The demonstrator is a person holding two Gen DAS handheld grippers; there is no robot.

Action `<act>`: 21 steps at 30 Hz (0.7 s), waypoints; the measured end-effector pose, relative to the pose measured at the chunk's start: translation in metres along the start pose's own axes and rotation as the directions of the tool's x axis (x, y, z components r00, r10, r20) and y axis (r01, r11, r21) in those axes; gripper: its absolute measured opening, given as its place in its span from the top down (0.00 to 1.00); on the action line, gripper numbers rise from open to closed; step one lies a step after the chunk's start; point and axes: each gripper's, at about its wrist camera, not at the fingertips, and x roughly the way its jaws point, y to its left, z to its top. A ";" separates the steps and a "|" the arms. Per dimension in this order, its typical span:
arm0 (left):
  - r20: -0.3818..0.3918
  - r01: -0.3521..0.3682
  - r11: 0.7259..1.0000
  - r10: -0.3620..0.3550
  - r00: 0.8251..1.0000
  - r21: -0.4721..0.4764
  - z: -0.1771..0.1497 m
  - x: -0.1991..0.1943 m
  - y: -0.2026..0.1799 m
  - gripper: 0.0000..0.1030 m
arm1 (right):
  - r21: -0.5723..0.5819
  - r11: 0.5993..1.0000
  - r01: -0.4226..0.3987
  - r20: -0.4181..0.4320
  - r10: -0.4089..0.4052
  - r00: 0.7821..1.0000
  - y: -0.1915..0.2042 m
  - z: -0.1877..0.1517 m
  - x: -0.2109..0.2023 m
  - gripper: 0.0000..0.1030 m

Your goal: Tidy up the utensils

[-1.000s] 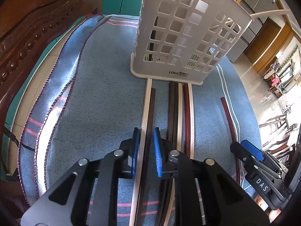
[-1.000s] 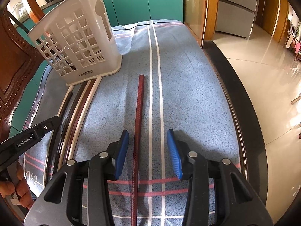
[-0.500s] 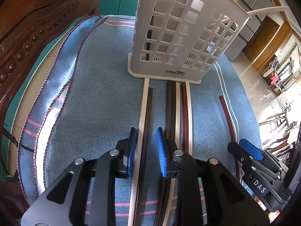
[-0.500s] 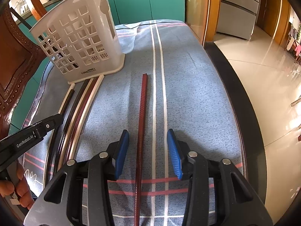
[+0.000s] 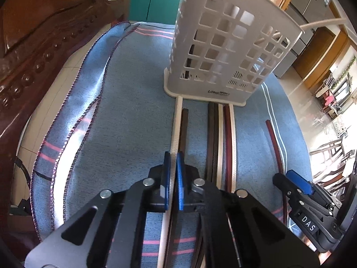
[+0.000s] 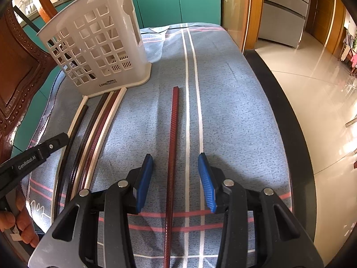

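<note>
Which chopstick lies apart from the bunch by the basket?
The dark red chopstick, alone on the cloth between the open right gripper fingers. The others lie side by side, ends against the white basket base.

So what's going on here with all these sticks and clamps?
Someone is sorting chopsticks on a blue cloth into a white basket, using a hand-held claw in each hand. The left claw has pinched a cream chopstick. The right claw is open, straddling a dark red chopstick lying apart from the rest.
</note>
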 end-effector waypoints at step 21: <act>-0.008 0.038 0.999 -0.037 0.999 0.023 0.000 -0.004 0.003 0.96 | -0.014 1.000 -0.020 0.010 0.021 1.000 0.005 -0.001 0.001 0.70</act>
